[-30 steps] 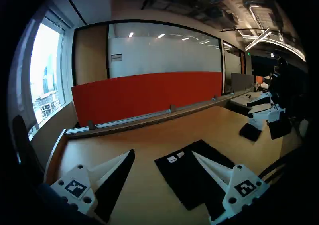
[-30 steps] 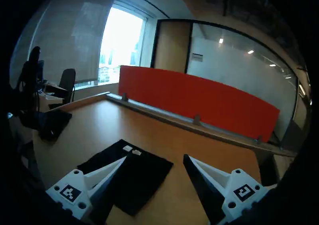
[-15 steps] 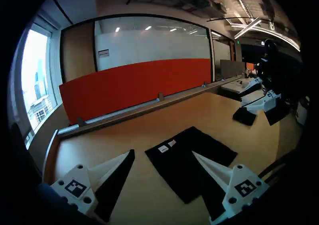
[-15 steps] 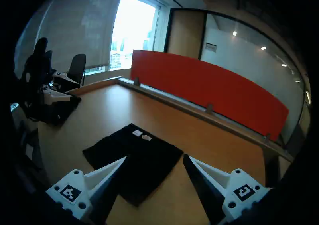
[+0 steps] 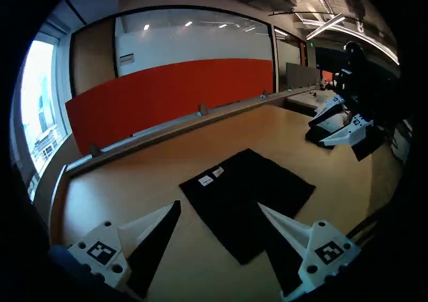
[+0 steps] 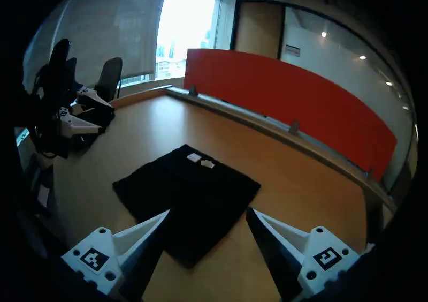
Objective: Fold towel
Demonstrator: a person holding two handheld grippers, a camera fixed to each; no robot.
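Observation:
A black towel (image 5: pixel 251 192) lies flat on the wooden desk (image 5: pixel 134 195), with two small white tags (image 5: pixel 211 176) near its far edge. My left gripper (image 5: pixel 218 205) hovers open over the towel's near side, nothing between its fingers. From the other side, the towel (image 6: pixel 187 192) and its tags (image 6: pixel 200 160) lie just ahead of my right gripper (image 6: pixel 208 212), also open and empty. The right gripper (image 5: pixel 342 130) shows far off at the desk's right in the left gripper view. In the right gripper view the left gripper (image 6: pixel 80 121) appears at the far left.
A red divider panel (image 5: pixel 171 96) on a metal rail (image 5: pixel 176 126) runs along the desk's far edge. Behind it is a glass wall. A bright window (image 6: pixel 184 31) and dark office chairs (image 6: pixel 109 77) stand beyond the desk's end. A person's dark shape (image 5: pixel 358 72) is at far right.
Both cameras have tipped downward and drawn toward the towel, which now sits larger and more central under each open gripper. The towel itself has not moved.

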